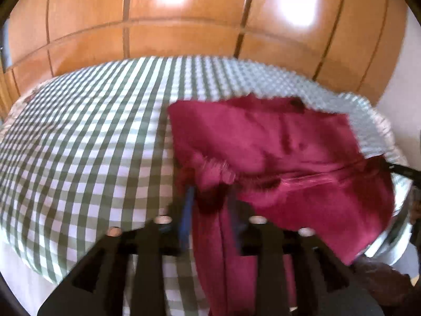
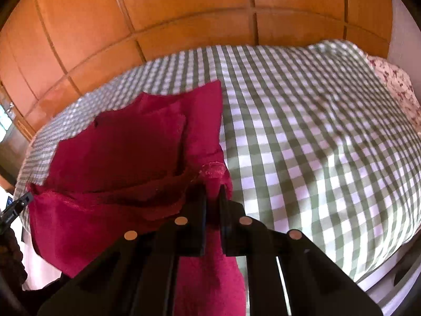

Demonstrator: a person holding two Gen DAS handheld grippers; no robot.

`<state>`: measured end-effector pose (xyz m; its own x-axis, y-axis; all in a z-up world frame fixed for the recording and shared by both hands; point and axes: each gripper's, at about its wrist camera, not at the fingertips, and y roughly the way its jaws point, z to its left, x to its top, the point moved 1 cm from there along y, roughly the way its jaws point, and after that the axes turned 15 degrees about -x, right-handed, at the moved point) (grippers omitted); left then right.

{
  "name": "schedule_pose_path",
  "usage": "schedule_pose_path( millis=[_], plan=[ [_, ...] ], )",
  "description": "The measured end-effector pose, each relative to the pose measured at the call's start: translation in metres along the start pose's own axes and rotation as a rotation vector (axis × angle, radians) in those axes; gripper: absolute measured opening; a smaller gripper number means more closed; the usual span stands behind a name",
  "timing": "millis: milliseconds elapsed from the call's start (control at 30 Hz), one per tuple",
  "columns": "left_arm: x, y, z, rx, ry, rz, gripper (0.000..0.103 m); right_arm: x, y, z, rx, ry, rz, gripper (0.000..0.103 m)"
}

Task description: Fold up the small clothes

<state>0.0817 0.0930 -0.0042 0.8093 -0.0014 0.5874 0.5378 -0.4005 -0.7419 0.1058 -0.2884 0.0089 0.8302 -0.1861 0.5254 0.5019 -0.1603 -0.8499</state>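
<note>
A dark red garment hangs between both grippers over the green-and-white checked bed cover. My left gripper is shut on one gathered corner of it, with cloth bunched between the blue-padded fingers. My right gripper is shut on the other corner of the red garment, which drapes down to the left and below the jaws. The far edge of the garment lies toward the checked bed cover. The left view is motion-blurred.
Wooden wardrobe doors stand behind the bed. A floral pillow lies at the bed's far right in the right view. The other gripper's tip shows at the left edge. White bed base shows below the cover.
</note>
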Motion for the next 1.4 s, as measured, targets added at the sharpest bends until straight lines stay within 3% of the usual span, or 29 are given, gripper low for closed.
schedule_pose_path(
  millis=[33,67,133,467,533,633,700,733,867,1000,1133,1267,1400],
  plan=[
    [-0.001,0.005,-0.001,0.028,0.011,0.016,0.048,-0.002,0.005,0.001,-0.002,-0.005,0.013,0.014],
    [-0.002,0.006,-0.002,0.038,0.022,0.018,0.05,-0.004,0.008,0.002,-0.006,-0.007,0.022,0.032],
    [-0.006,0.004,-0.004,0.019,0.044,0.021,0.05,-0.009,0.012,0.001,0.008,0.005,0.039,0.05],
    [-0.009,-0.006,0.007,-0.062,0.013,-0.006,0.05,-0.013,-0.006,-0.003,-0.001,-0.001,-0.008,0.054],
    [-0.004,-0.003,0.008,-0.07,0.017,-0.01,0.05,-0.011,-0.006,0.0,-0.006,-0.008,-0.016,0.051],
    [0.001,0.007,0.009,-0.1,0.013,0.004,0.049,-0.006,-0.002,0.007,-0.005,-0.041,-0.013,0.032],
    [0.001,0.012,0.01,-0.102,0.005,0.024,0.014,-0.007,0.0,0.014,-0.025,-0.082,-0.008,0.014],
    [0.001,0.01,0.009,-0.095,0.011,0.008,0.013,-0.007,-0.001,0.016,-0.037,-0.097,-0.013,0.007],
    [0.0,-0.014,-0.004,-0.092,0.059,-0.055,0.01,-0.005,-0.018,0.01,-0.009,-0.087,-0.045,0.007],
    [0.003,-0.047,-0.018,-0.118,0.116,-0.109,0.01,0.006,-0.054,0.003,0.076,-0.064,-0.1,0.006],
    [0.019,-0.069,-0.013,-0.124,0.099,-0.178,0.01,0.03,-0.079,0.001,0.125,-0.034,-0.18,0.006],
    [0.048,-0.063,0.001,-0.1,0.08,-0.235,0.01,0.069,-0.065,0.008,0.123,-0.012,-0.226,0.006],
    [0.083,-0.031,0.019,-0.045,0.071,-0.248,0.01,0.107,-0.031,0.025,0.09,-0.008,-0.223,0.006]
  ],
)
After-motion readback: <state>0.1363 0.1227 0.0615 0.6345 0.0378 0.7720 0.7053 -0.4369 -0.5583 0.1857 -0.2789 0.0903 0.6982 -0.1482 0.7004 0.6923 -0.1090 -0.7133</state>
